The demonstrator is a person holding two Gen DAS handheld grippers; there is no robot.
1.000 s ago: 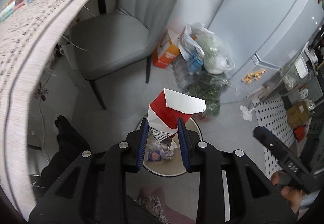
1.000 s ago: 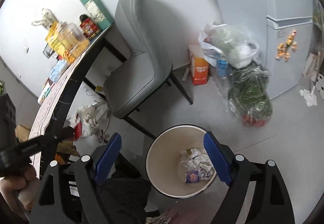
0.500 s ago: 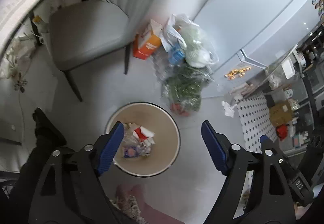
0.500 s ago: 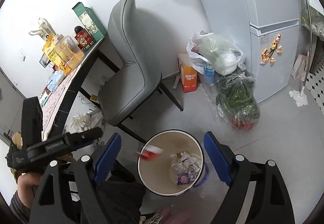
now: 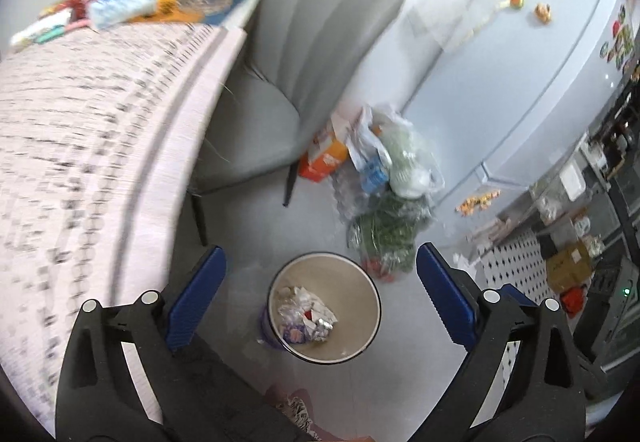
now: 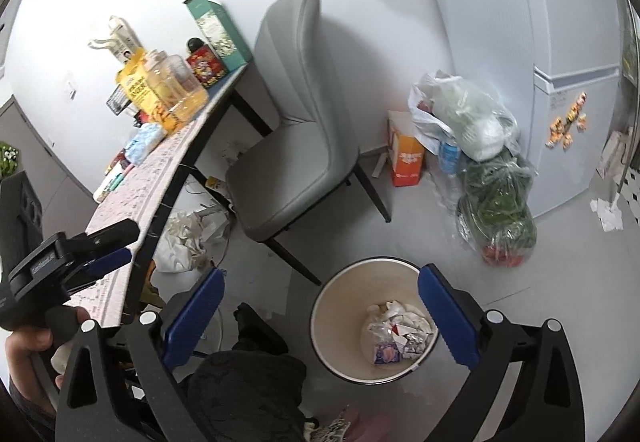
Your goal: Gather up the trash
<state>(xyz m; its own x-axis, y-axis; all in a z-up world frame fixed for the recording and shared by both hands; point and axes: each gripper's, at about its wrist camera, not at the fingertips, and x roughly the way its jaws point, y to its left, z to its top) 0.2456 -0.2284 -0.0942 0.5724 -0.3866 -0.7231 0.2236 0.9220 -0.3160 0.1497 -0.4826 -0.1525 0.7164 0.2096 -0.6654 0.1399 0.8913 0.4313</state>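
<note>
The left gripper (image 5: 320, 290) has ribbed blue pads on matte black arms; its jaws are opening, already spread wide with nothing between them. The right gripper (image 6: 320, 312) matches it, jaws likewise opening and bare. Below both stands a round cream bin (image 5: 360, 306) with a thin dark rim, holding the trash (image 5: 306, 316): crumpled white paper, crinkled foil and a red scrap. At 1 o'clock from the bin, glossy clear bags of greens (image 5: 386, 234) slump on the smooth grey floor. At 11 o'clock, a padded grey chair (image 6: 296, 162) stands beside the patterned desk (image 5: 80, 146).
</note>
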